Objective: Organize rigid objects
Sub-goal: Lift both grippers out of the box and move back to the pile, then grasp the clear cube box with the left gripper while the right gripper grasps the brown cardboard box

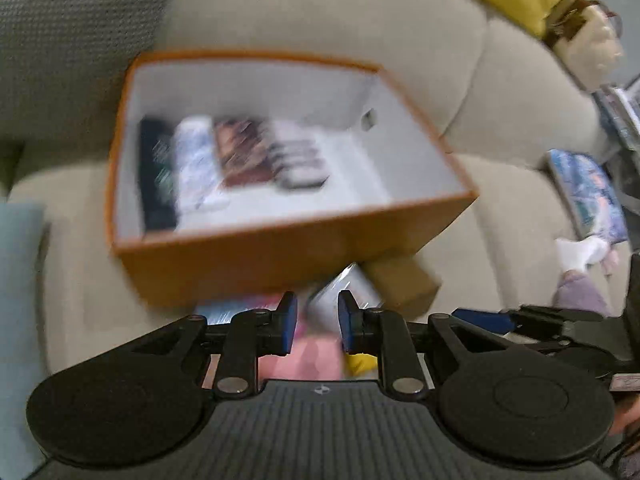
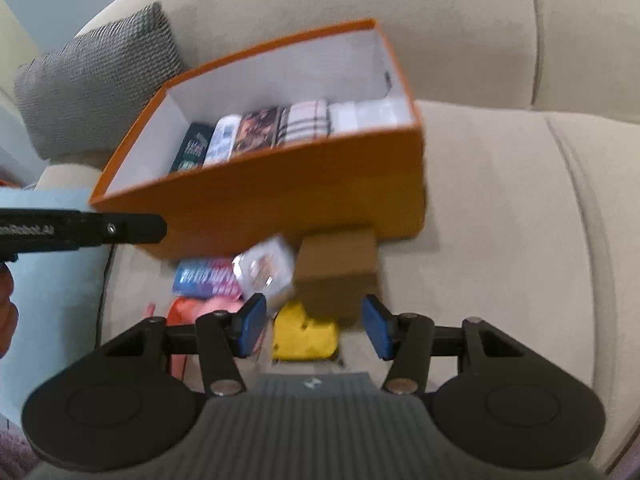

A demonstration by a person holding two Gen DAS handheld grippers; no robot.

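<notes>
Soft beige sofa cushions (image 2: 500, 208) fill both views, and a grey woven pillow (image 2: 100, 80) leans at the back on the left. On the seat sits an orange cardboard box with white inside walls (image 2: 280, 196). Inside it, small flat packs stand side by side in a row: a dark green one (image 2: 191, 147), a white and blue one (image 2: 222, 139), a brown picture one (image 2: 258, 128) and a checked cream one (image 2: 306, 122).

In front of the box, more things lie on the seat close together. A plain brown cardboard block (image 2: 338, 268) touches the box's front wall. Just left of it is a clear shiny packet (image 2: 266, 268), then a blue and pink packet (image 2: 206, 276). Nearer the cameras lie a yellow plastic piece (image 2: 302, 336) and something pink and soft (image 2: 216, 306).

The left gripper (image 1: 318, 326) has its blue pads a little apart, with nothing between them. It hangs above the clear packet and the pink thing. The right gripper (image 2: 316, 330) has its pads wide apart and holds nothing. It hangs over the yellow piece and the brown block. The left view is blurry.
</notes>
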